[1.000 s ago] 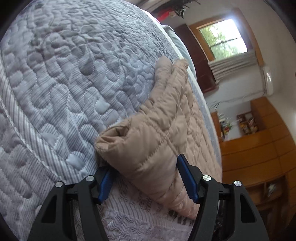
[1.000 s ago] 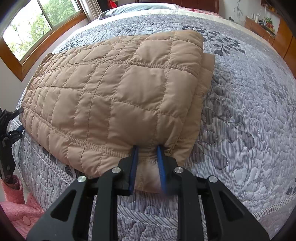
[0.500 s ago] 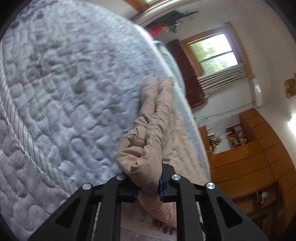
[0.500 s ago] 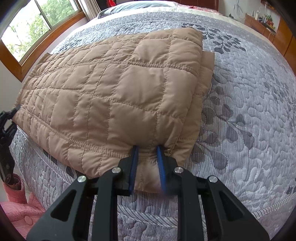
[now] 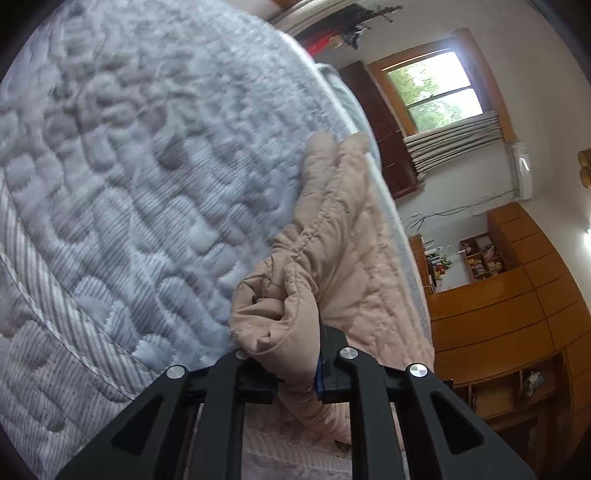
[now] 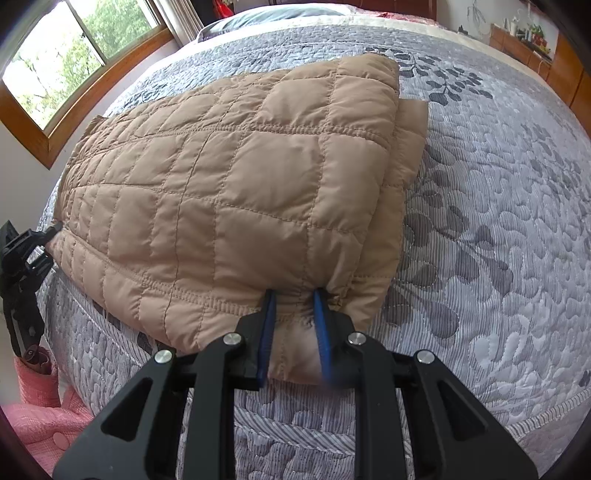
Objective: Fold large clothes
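A tan quilted jacket (image 6: 236, 192) lies folded on the grey quilted bed (image 6: 498, 221), near the front edge. My right gripper (image 6: 293, 325) is shut on the jacket's near hem at its right corner. My left gripper (image 5: 291, 365) is shut on a bunched corner of the same jacket (image 5: 332, 258) and lifts it slightly off the bed (image 5: 129, 166). The left gripper also shows in the right wrist view (image 6: 27, 243) at the jacket's left corner.
A pink garment (image 6: 37, 417) lies below the bed's left front corner. Windows (image 6: 55, 62) are behind the bed. Wooden cabinets and shelves (image 5: 498, 314) stand along the wall beyond the bed. A pillow (image 6: 273, 14) lies at the bed's head.
My left gripper closed on the jacket's corner, which was only between its open fingers a second ago, and has raised it a little. The right gripper keeps its hold, unmoved.
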